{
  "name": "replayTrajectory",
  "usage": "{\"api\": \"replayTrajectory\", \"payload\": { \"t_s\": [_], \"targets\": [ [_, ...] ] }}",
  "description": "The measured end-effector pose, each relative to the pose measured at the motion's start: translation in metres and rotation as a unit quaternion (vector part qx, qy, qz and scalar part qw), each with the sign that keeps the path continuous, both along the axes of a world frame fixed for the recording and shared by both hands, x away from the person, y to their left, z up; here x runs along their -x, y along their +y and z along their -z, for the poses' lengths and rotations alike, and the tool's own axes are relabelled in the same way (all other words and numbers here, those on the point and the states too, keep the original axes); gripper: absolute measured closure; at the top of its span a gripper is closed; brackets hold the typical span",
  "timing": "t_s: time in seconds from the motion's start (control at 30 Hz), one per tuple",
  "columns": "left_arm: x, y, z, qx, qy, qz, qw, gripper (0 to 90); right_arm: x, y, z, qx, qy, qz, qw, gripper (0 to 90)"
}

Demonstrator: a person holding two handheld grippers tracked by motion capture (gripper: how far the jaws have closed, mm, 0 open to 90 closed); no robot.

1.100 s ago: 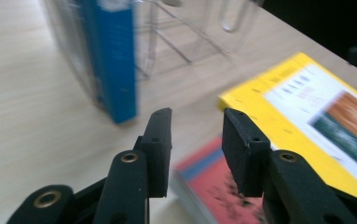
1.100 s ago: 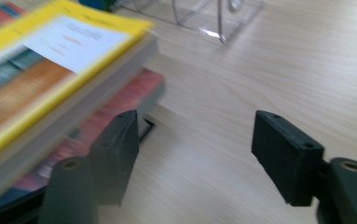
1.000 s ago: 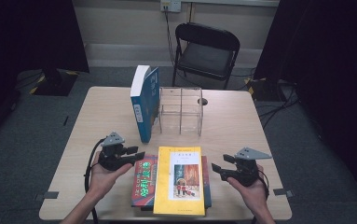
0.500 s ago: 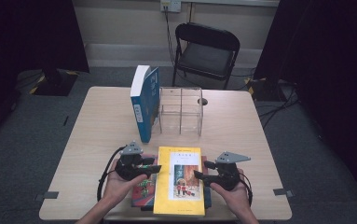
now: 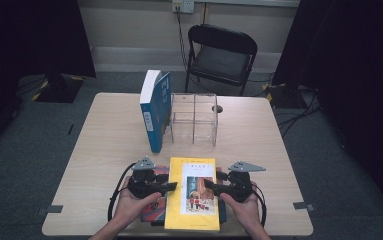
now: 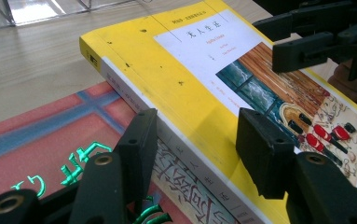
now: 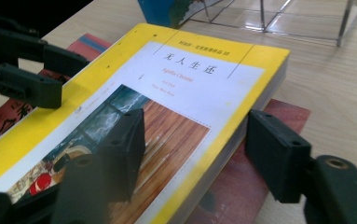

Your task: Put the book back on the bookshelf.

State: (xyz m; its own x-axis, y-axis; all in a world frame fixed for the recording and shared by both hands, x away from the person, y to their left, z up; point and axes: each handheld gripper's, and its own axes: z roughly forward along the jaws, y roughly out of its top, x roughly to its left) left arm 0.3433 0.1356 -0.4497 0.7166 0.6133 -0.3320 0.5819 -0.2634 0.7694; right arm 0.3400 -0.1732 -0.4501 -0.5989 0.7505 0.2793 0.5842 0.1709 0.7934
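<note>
A yellow paperback (image 5: 191,200) lies on top of a red book (image 5: 152,215) at the table's front edge. My left gripper (image 5: 171,186) sits at the yellow book's left edge. In the left gripper view its jaws (image 6: 199,140) straddle the spine, one over the red book (image 6: 50,135) and one over the yellow cover (image 6: 167,60), with gaps showing; they have just been opening. My right gripper (image 5: 208,183) straddles the right edge (image 7: 199,140), one jaw over the cover (image 7: 199,70) and one over the red book (image 7: 241,186); its jaws have just been closing, not pressing.
A blue book (image 5: 155,107) stands upright against a clear acrylic organizer (image 5: 194,117) at the middle back of the wooden table (image 5: 104,145). A black folding chair (image 5: 221,52) stands beyond the far edge. Cables trail from both grippers.
Both hands have come inward and down from beside the stacked books to the yellow book's two side edges. The books have not shifted.
</note>
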Motion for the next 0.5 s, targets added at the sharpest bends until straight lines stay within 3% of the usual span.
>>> {"api": "replayTrajectory", "payload": {
  "t_s": [0.03, 0.07, 0.13, 0.5],
  "targets": [
    [0.0, 0.0, 0.0, 0.0, 0.0, 0.0, 1.0, 48.5, 0.0, 0.0, 0.0, 0.0, 0.0, 0.0, 1.0, 44.7],
    [0.0001, 0.0, -0.0001, -0.001, 0.0, 0.001, 1.0, 48.5, -0.0004, -0.0033, -0.001, -0.014, 0.006, 0.013, 0.9998, 52.9],
    [0.0001, 0.0001, -0.0003, -0.004, -0.001, 0.002, 1.0, 48.4, -0.0007, -0.0056, -0.0019, -0.025, 0.007, 0.017, 0.9995, 56.5],
    [0.0028, 0.0, -0.0014, -0.009, 0.003, 0.004, 1.0, 48.6, -0.0054, -0.0048, 0.0034, -0.041, 0.023, 0.034, 0.9983, 52.5]
  ]
}}
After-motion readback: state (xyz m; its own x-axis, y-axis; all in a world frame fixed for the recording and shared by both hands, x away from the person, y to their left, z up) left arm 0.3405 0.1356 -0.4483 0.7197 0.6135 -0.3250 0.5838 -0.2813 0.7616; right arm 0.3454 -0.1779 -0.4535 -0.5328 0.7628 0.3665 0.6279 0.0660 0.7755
